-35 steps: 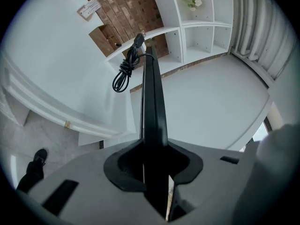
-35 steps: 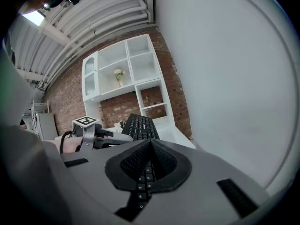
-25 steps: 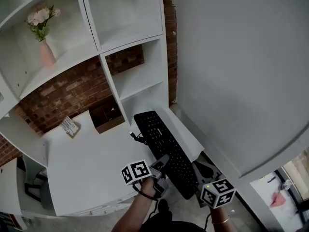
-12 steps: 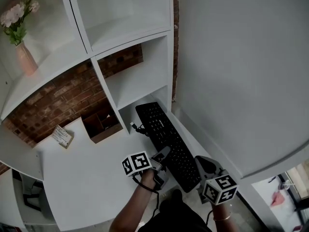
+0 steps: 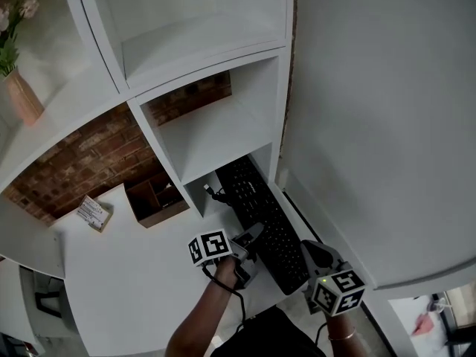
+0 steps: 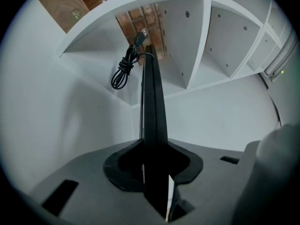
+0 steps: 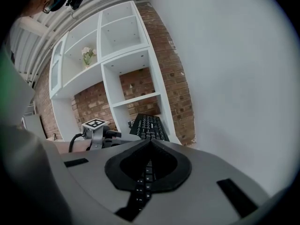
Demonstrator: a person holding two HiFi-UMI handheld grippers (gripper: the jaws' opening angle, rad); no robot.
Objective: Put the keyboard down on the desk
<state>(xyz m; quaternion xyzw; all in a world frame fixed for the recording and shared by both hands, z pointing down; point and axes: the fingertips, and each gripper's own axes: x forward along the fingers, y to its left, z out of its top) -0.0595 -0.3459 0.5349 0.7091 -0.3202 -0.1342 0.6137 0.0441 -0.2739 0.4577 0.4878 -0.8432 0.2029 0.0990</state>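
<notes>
- The white surface (image 5: 126,274) spreads out at my left. It is bare but for a small printed card (image 5: 93,213) and an open brown wooden box (image 5: 155,198) at its back, near the brick wall.
- My left claw (image 5: 248,245) is clenched on the near left edge of the flat black plastic keyboard (image 5: 262,218). In the left gripper view the board runs edge-on out of the claw.
- The keyboard's coiled black cable (image 6: 123,72) hangs at its far end, beside the lowest bay of the white shelf unit (image 5: 223,136).
- The keyboard sits slantwise over the right end of the surface, between my two claws. I cannot tell if its far end touches down.
- My right claw (image 5: 312,257) grasps the near right corner, with rows of keys showing between its jaws.
- I judge the carrying is mostly done. Lowering the keyboard flat and letting go are left.
</notes>
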